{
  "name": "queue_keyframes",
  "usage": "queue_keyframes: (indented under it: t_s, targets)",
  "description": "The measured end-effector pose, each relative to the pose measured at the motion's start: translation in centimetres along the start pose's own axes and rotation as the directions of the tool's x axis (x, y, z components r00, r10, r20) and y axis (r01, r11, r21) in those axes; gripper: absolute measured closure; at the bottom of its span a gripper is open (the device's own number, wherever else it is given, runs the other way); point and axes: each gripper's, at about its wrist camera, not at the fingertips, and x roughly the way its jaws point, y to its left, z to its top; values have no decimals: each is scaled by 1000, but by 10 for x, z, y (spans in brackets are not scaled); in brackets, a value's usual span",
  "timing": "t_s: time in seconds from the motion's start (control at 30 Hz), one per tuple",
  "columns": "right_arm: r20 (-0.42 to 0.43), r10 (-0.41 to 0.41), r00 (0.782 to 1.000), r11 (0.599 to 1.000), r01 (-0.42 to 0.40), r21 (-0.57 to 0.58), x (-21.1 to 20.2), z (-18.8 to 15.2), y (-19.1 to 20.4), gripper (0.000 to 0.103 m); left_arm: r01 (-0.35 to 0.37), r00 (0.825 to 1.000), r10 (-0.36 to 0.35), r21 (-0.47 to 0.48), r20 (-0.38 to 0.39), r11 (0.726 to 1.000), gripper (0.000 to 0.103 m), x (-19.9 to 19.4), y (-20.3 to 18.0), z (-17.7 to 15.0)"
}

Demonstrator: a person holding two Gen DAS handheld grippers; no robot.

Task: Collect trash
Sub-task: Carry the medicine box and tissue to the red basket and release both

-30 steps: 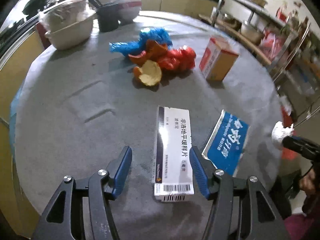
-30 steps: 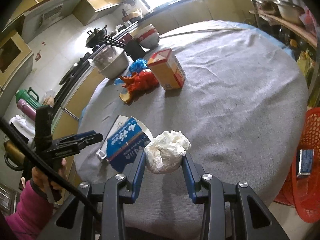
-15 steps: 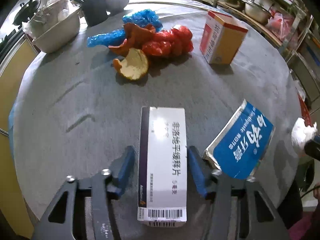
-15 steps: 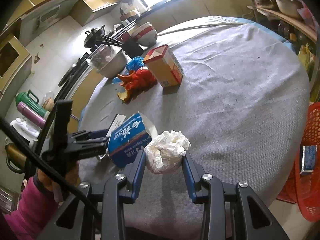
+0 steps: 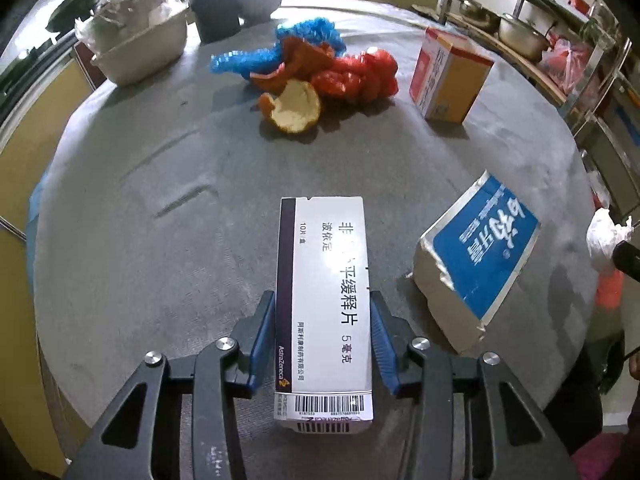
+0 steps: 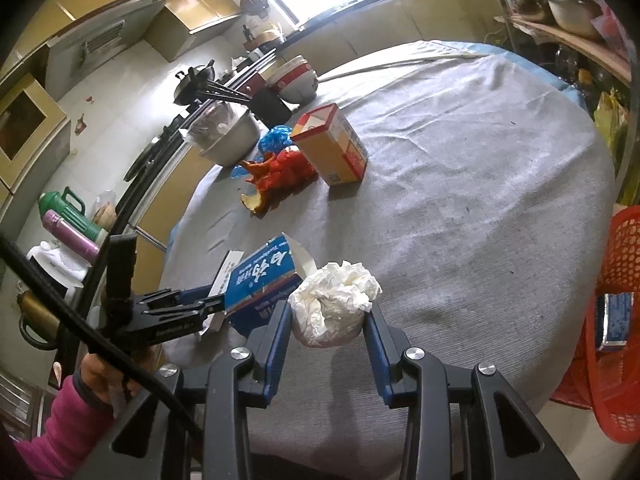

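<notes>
Closing in over the past second, the left gripper (image 5: 323, 332) now has its blue pads pressed against both long sides of the white medicine box (image 5: 324, 304), where a moment ago the jaws stood wide with a gap on either side. That carton lies flat on the grey-clothed round table (image 5: 140, 208), barcode end toward the camera, just beside a torn blue-and-white packet (image 5: 478, 256).

Across the table, the right gripper (image 6: 326, 322) has not shifted: its jaws are narrowly set and clamped on a crumpled white tissue wad (image 6: 334, 304), carried near the table's edge.

Judged from this moment, the step in hand is lifting the carton. It would go best with a straight, level raise, since the grip sits near the barcode end and the long far end could sag or swing. The pads should squeeze only enough to hold, as thin card crushes easily.

Further out lie an orange peel (image 5: 292, 106), a red mesh bag (image 5: 356, 76) and a blue plastic bag (image 5: 280, 50) bunched together, with an upright orange-and-white carton (image 5: 450, 76) just beside them.

A red mesh basket (image 6: 616, 320) at the table's right edge looks like the likely bin; it already holds what appears to be a blue-and-white packet. A pale basin (image 5: 140, 54) at the far rim is filled with crumpled plastic, and a dark pot (image 5: 218, 16) holds chopsticks.
</notes>
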Motion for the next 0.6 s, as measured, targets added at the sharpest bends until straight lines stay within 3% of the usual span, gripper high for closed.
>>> queue_keyframes:
  t_s: [0.1, 0.27, 0.43, 0.6]
  targets:
    - [23, -5, 1000, 1000, 5, -7, -8, 1, 0, 64, -20, 999, 21, -15, 37, 1000, 57, -13, 1, 2]
    - [83, 6, 997, 1000, -5, -11, -24, 3, -3, 64, -45, 983, 45, -5, 178, 999, 57, -66, -15, 8]
    - [139, -14, 990, 1000, 18, -22, -44, 5, -8, 64, 13, 959, -38, 89, 281, 996, 57, -109, -67, 18]
    - [205, -67, 976, 998, 68, 5, -79, 4, -26, 64, 78, 938, -142, 208, 316, 975, 56, -126, -133, 23]
